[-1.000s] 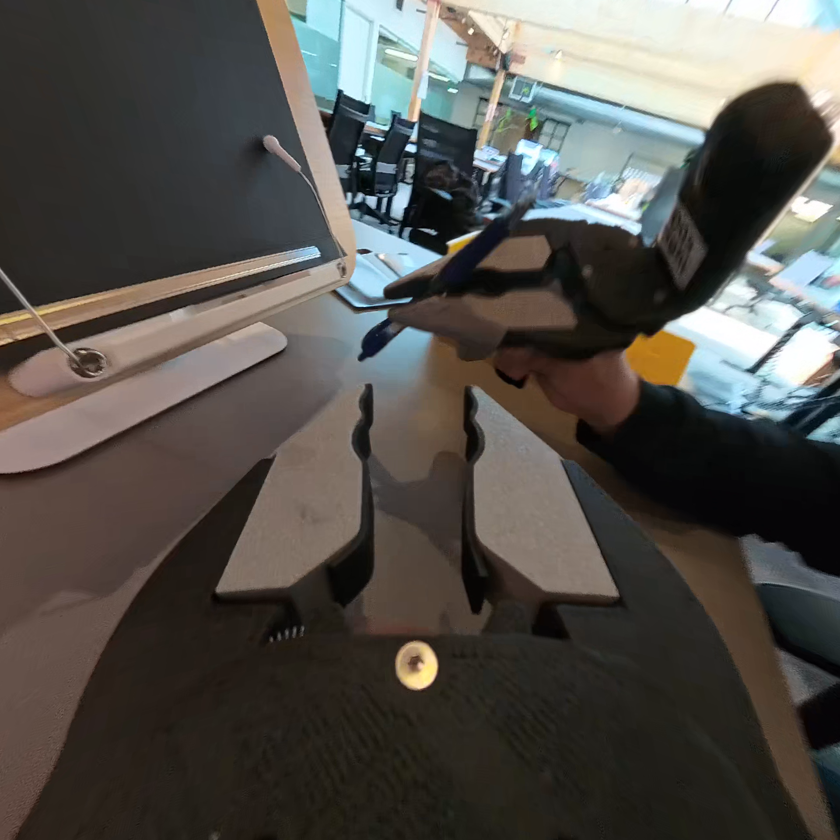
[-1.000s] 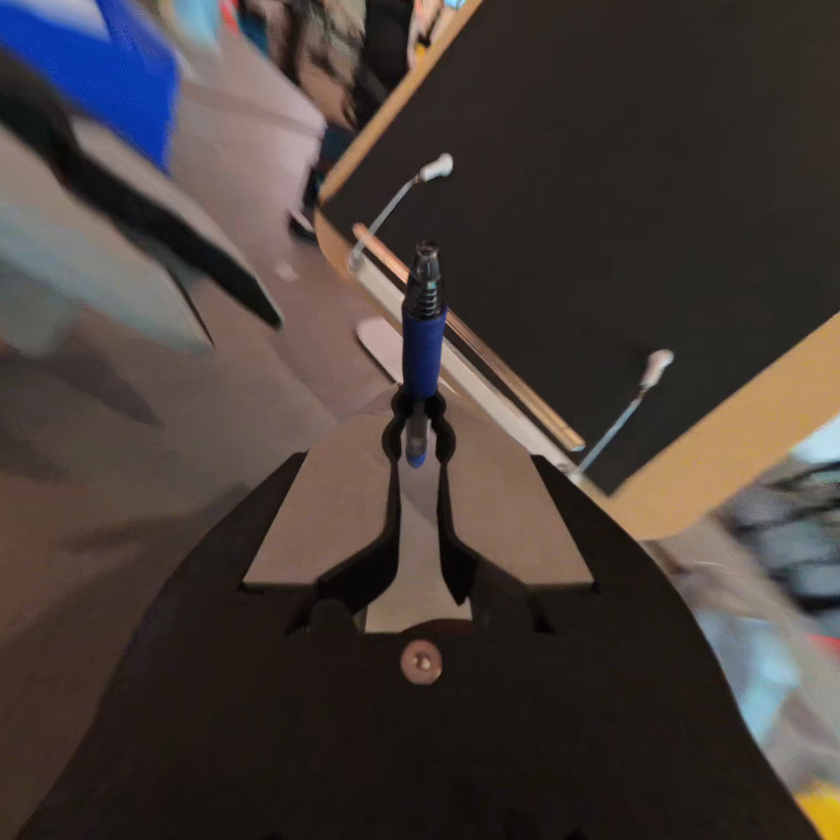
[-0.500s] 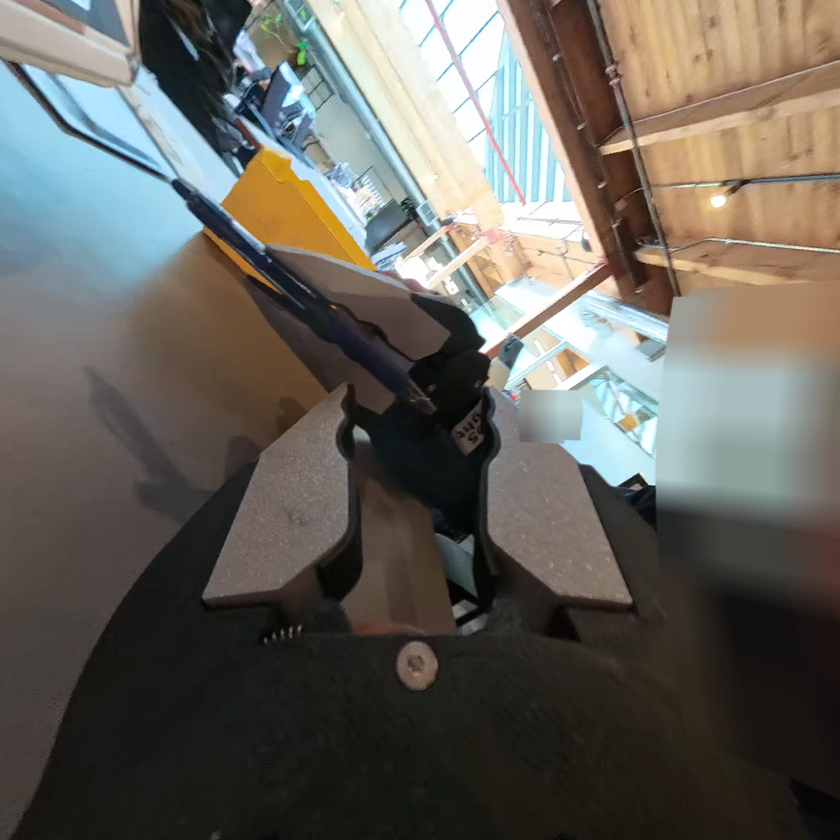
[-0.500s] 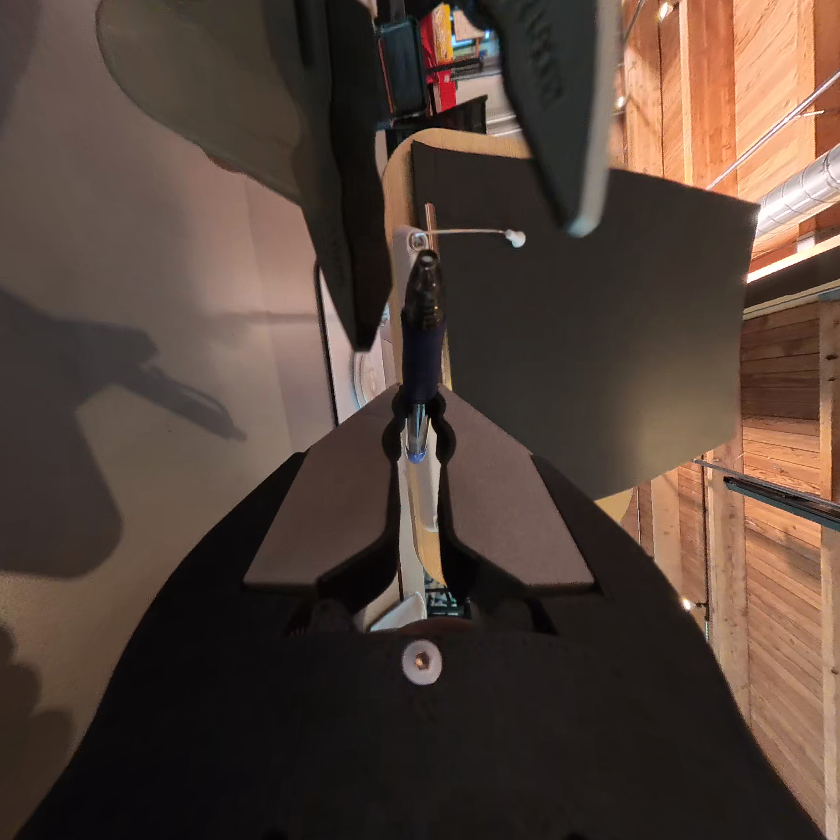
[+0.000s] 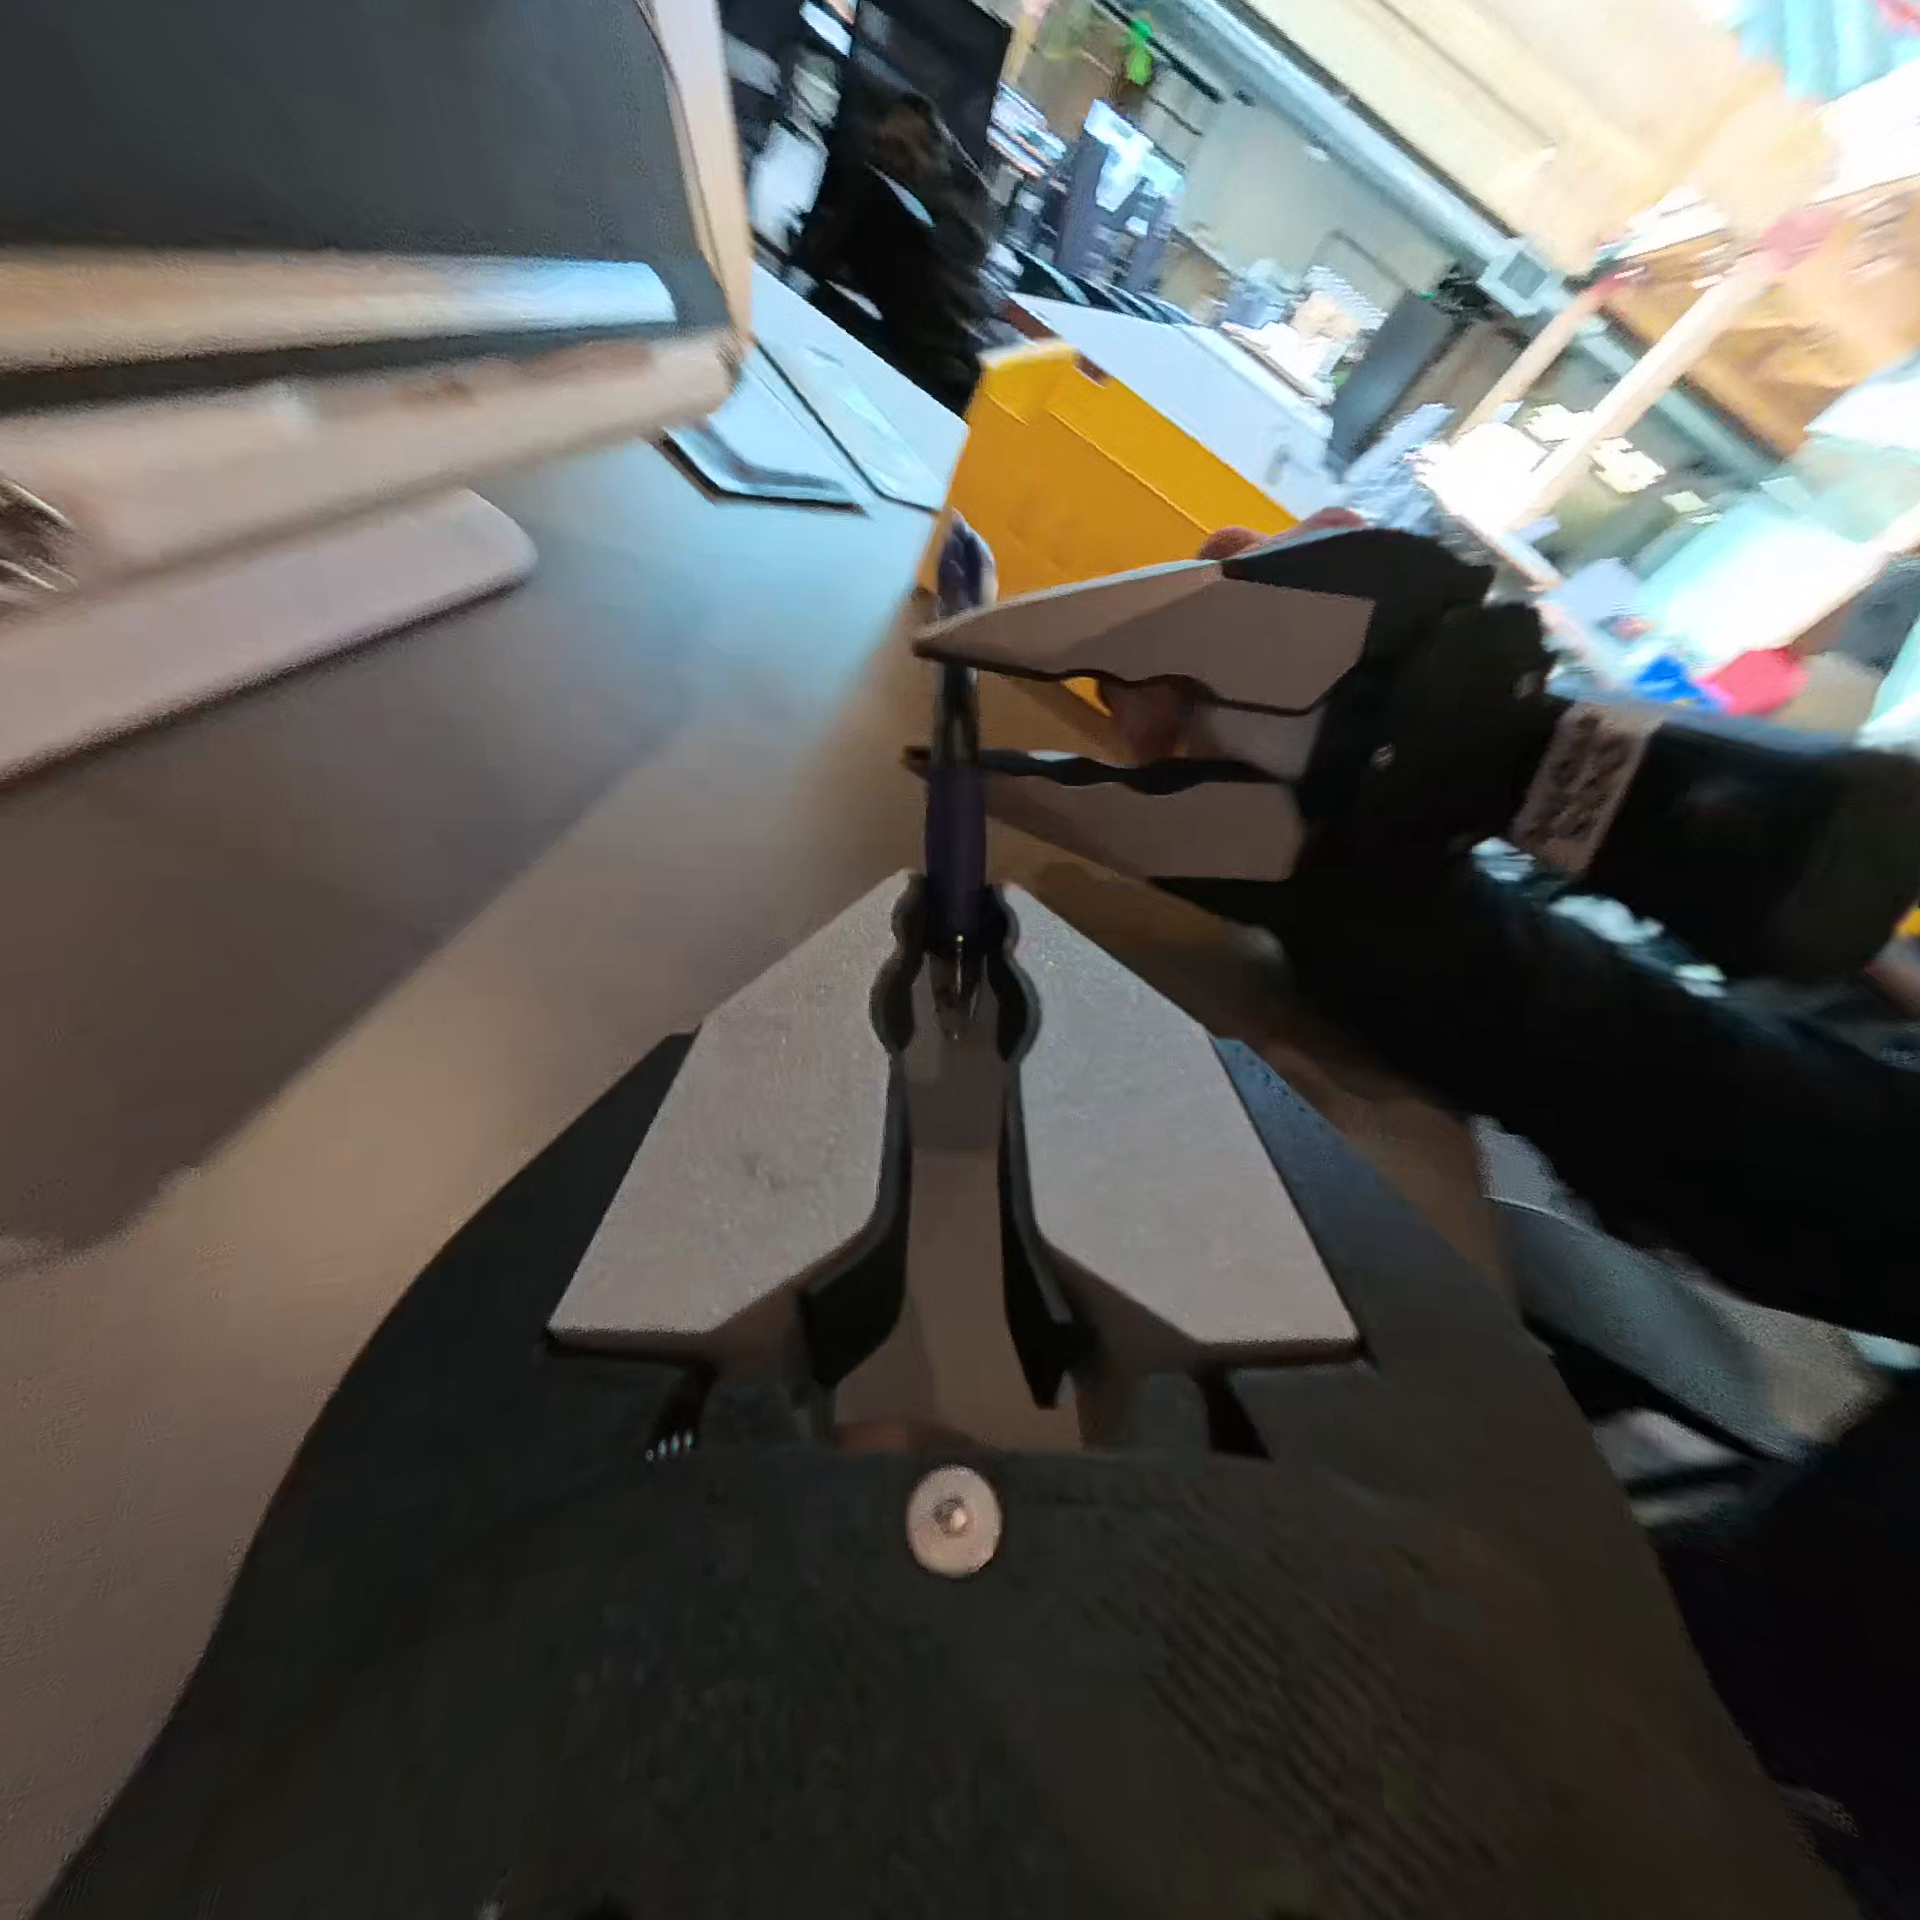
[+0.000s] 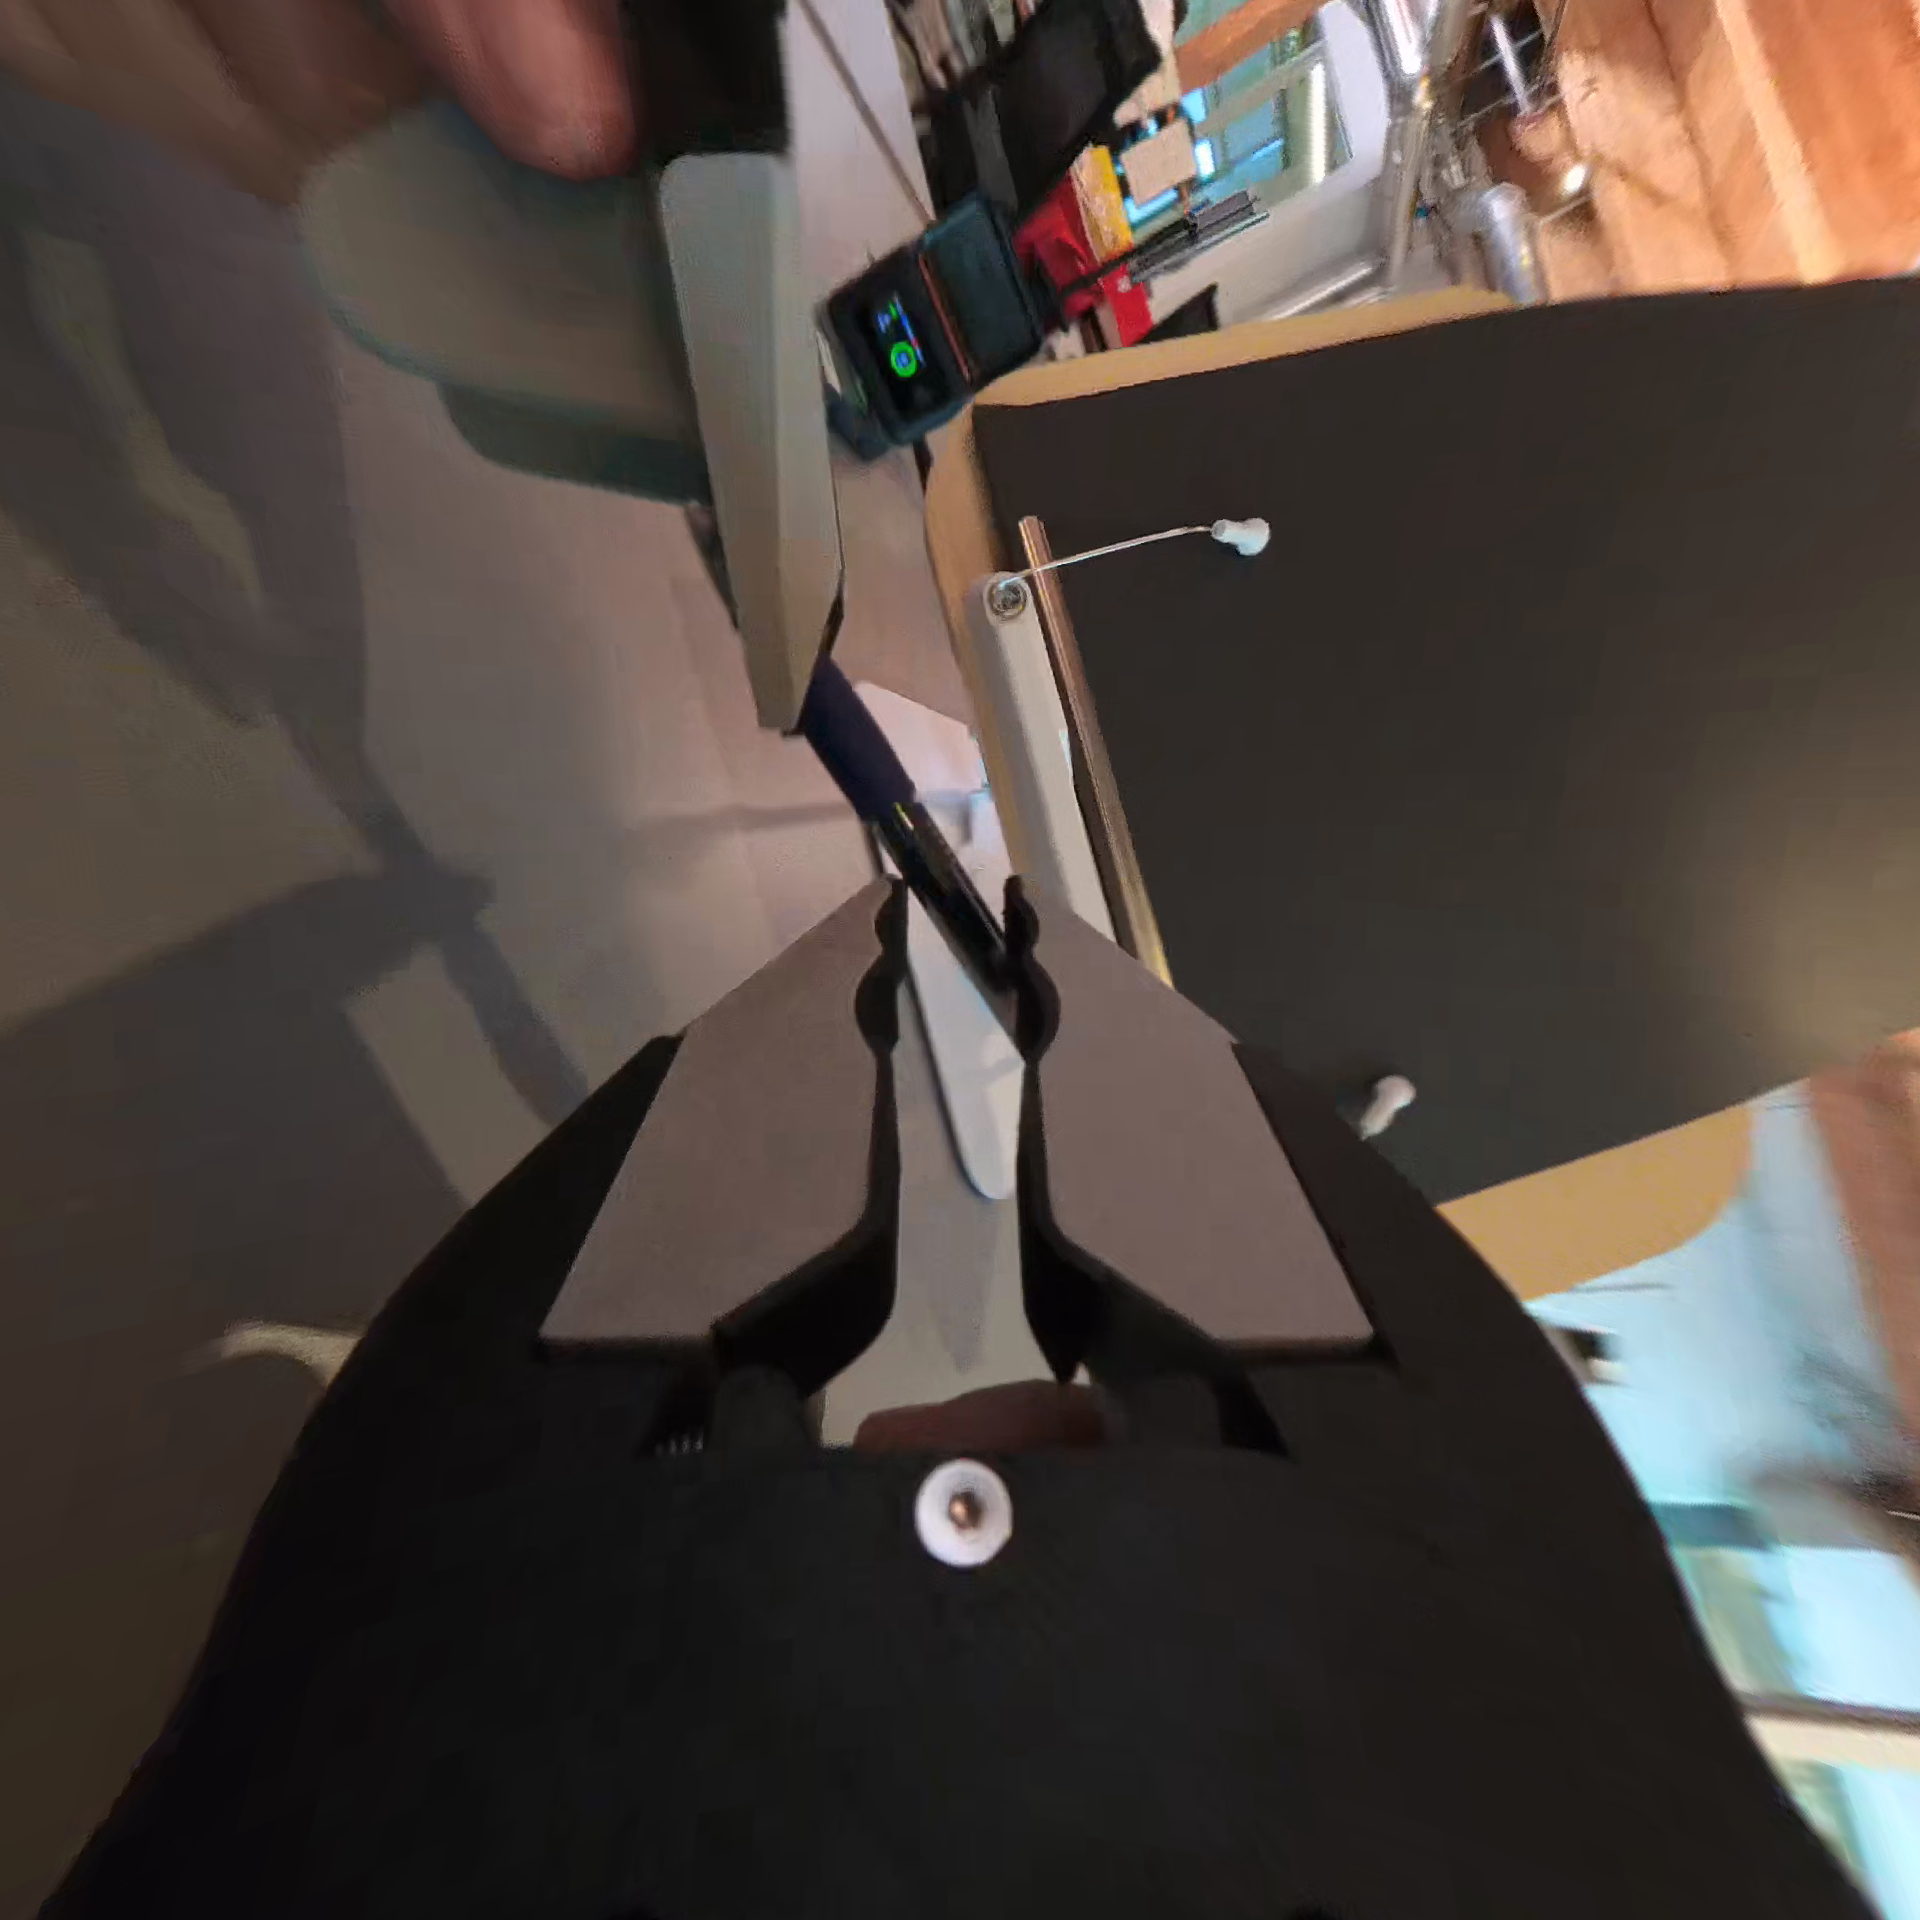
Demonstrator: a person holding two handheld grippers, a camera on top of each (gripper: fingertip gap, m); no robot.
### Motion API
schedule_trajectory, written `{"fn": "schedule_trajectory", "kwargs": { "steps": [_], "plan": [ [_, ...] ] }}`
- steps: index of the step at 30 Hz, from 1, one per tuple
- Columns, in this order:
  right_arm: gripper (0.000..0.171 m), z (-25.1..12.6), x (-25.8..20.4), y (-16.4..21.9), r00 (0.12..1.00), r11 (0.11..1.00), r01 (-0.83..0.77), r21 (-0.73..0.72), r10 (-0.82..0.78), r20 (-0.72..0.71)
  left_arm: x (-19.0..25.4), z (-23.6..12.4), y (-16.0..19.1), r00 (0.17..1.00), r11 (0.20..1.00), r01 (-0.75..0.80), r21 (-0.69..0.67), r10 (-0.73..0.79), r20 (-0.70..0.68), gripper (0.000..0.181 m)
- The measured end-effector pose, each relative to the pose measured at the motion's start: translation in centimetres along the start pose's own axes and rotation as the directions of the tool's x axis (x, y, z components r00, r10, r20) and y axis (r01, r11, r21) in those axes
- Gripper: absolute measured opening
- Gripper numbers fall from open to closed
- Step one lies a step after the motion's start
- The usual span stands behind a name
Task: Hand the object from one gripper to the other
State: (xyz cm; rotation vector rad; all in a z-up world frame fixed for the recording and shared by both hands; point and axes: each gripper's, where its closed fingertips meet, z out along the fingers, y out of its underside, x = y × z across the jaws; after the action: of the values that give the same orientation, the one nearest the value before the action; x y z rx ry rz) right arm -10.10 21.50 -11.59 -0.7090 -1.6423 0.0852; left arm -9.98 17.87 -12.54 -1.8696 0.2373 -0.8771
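Note:
A blue pen (image 5: 956, 831) stands up from my left gripper (image 5: 954, 935), which is shut on its tip end above the table. My right gripper (image 5: 920, 701) reaches in from the right, its two fingers on either side of the pen's upper part with a gap between them. In the right wrist view my right gripper (image 6: 954, 914) is open. The pen (image 6: 862, 748) runs slantwise from between its fingertips up to the left gripper's finger (image 6: 769, 520). The pen's far end is hidden behind that finger.
A black board on a white stand (image 5: 312, 156) is at the left and also shows in the right wrist view (image 6: 1455, 675). A yellow bin (image 5: 1081, 488) sits behind the grippers. The brown table (image 5: 312, 831) lies below. A smartwatch (image 6: 914, 343) shows on a wrist.
The left gripper was open and has shut on the pen's tip end. The right gripper, shut on the pen before, has opened its fingers. Both views have swung round.

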Motion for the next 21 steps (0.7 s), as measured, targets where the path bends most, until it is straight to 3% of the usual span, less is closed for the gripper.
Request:
{"fn": "schedule_trajectory", "kwargs": {
  "steps": [3,5,10,14,17,18,21],
  "plan": [
    [0.015,-0.2,0.2,0.1,0.980,0.982,-0.186,0.039,0.183,0.076,-1.3,-0.9,-0.5,0.957,0.972,-0.232,-0.046,0.236,0.170,0.009],
    [0.017,-0.2,-0.3,0.1,0.974,0.978,-0.204,0.047,0.198,0.108,-1.2,-1.0,-0.3,0.930,0.949,-0.302,-0.088,0.314,0.193,0.009],
    [0.023,0.3,-2.2,-0.3,0.993,1.000,-0.030,0.008,0.029,0.112,-0.9,-0.5,0.9,0.914,0.925,-0.342,-0.165,0.368,0.170,0.009],
    [0.009,0.8,-2.1,0.3,0.997,0.998,0.042,-0.055,-0.038,0.068,-0.3,-0.3,0.7,0.911,0.922,-0.357,-0.151,0.379,0.160,0.009],
    [0.007,0.8,-0.7,0.7,0.987,0.987,-0.147,-0.066,0.151,0.062,0.3,-0.8,-0.7,0.913,0.929,-0.366,-0.062,0.371,0.171,0.010],
    [0.007,0.7,0.0,1.0,0.972,0.973,-0.223,-0.065,0.227,0.060,0.1,-1.1,-1.2,0.905,0.925,-0.377,-0.042,0.378,0.197,0.018],
    [0.006,0.4,0.4,1.3,0.872,0.887,-0.458,-0.053,0.461,0.166,-1.0,-1.8,-2.0,0.836,0.886,-0.459,-0.063,0.455,0.306,0.032]
  ]
}}
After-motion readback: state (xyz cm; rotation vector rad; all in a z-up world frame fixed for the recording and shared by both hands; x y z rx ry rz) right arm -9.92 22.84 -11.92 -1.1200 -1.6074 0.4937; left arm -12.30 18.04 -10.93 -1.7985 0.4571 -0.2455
